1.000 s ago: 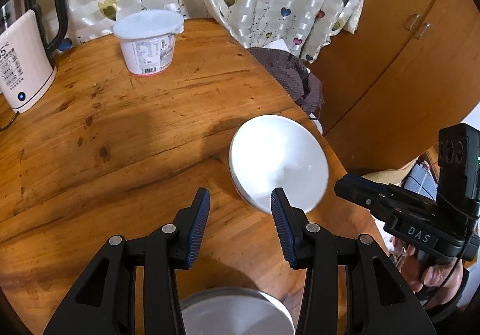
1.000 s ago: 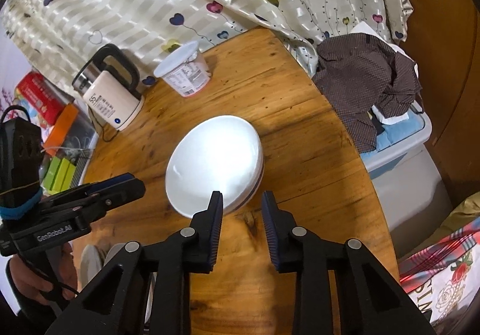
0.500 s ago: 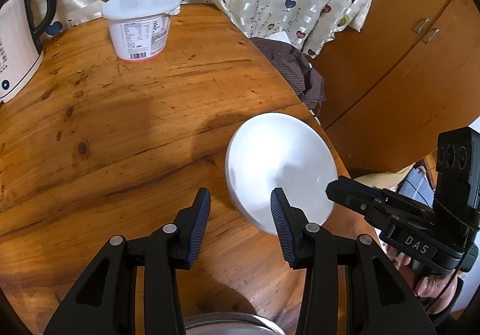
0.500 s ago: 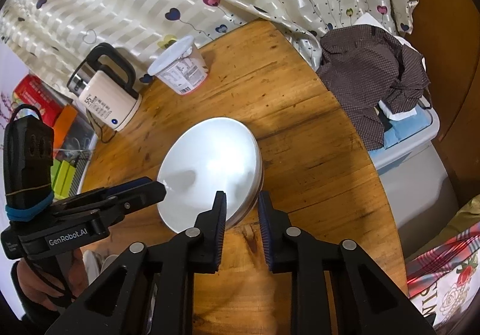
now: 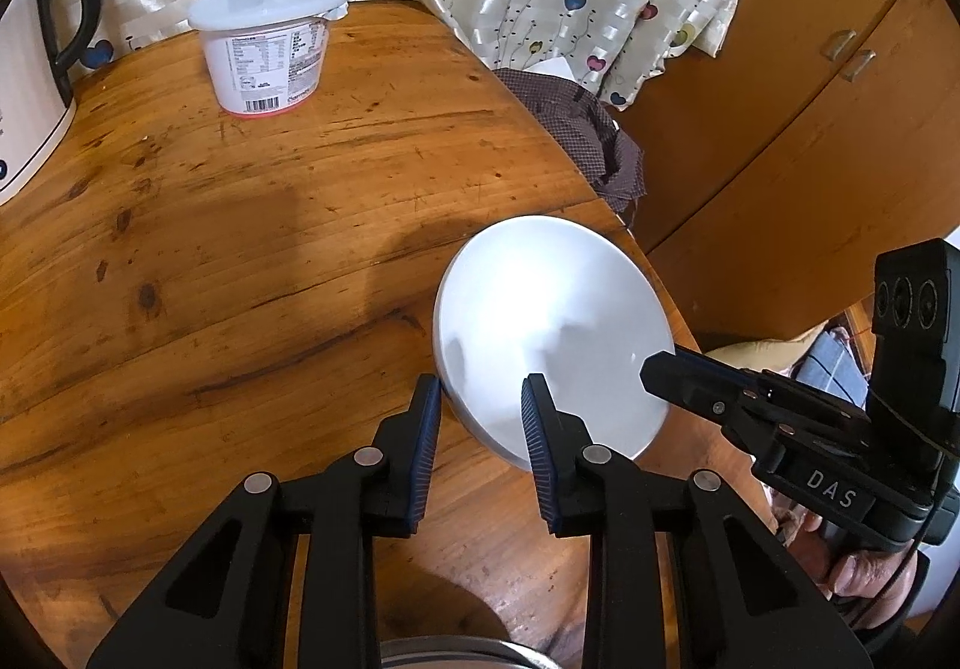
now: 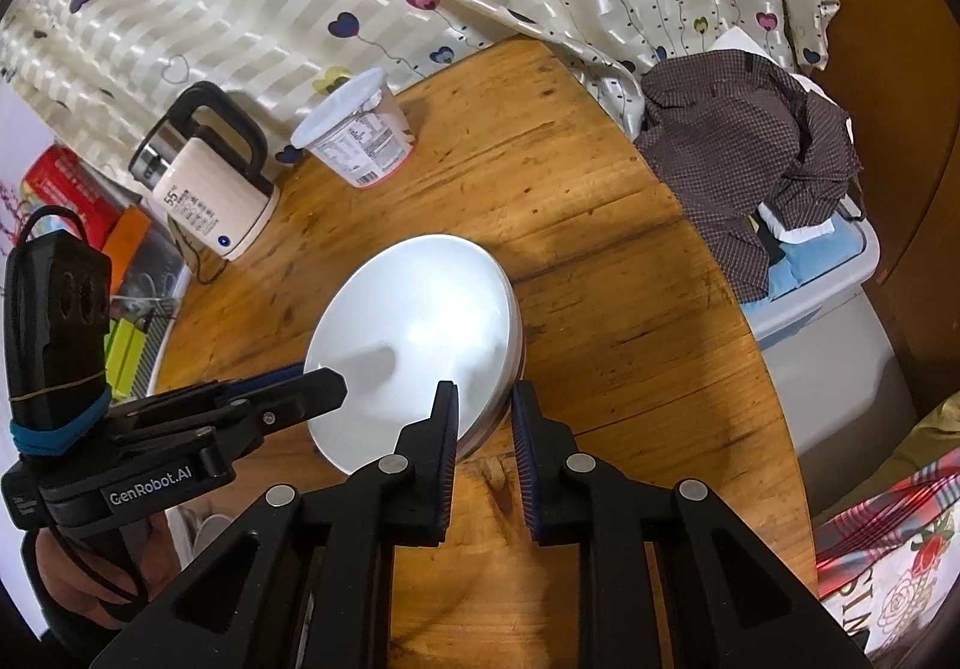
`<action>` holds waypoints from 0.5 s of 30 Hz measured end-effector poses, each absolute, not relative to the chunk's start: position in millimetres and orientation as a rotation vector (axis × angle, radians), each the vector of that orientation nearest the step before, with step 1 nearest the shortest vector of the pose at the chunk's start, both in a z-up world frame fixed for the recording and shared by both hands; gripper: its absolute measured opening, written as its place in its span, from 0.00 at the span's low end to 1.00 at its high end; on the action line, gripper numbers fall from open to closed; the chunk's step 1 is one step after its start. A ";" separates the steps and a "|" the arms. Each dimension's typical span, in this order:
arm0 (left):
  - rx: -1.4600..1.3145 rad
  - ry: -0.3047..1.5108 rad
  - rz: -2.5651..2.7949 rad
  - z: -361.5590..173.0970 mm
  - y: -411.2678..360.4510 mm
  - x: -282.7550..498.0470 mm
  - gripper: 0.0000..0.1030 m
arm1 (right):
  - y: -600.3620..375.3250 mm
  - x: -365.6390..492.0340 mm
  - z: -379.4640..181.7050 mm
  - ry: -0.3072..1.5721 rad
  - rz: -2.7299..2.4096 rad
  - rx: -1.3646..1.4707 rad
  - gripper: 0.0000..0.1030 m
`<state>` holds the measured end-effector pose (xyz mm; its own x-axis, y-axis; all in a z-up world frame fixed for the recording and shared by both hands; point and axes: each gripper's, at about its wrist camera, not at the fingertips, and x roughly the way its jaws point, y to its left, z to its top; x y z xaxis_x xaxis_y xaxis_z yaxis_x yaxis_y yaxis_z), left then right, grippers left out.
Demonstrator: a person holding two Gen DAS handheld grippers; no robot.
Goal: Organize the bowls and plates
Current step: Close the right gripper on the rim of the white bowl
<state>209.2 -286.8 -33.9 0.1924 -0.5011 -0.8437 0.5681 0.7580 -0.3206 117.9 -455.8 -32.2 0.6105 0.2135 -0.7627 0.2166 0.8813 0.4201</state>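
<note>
Both hand-held grippers straddle the plate stack's (image 6: 414,345) rim near 6 o'clock: left hand-held gripper (image 5: 480,399) closing, right hand-held gripper (image 6: 483,405) narrowly spread, neither pinching. A partial bite could slide plates off the worktop (image 5: 240,225).

- A white plate (image 5: 549,333) lies near the right edge of the wooden worktop (image 5: 240,261).
- The left gripper (image 5: 480,417) straddles the plate's near rim, jaws closing, the rim between them.
- The right gripper (image 5: 660,369) reaches over the plate's right side.
- A lidded white tub (image 5: 267,48) and a kettle (image 5: 30,87) stand at the far edge.
</note>
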 end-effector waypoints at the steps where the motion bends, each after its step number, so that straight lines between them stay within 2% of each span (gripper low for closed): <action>1: 0.067 1.153 -0.751 -32.9 -286.2 208.9 0.28 | -455.8 118.0 -31.9 0.925 -0.001 0.510 0.17; 15: 0.065 1.110 -0.744 -10.2 -269.8 192.6 0.28 | -439.1 104.2 -2.3 0.878 0.016 0.476 0.17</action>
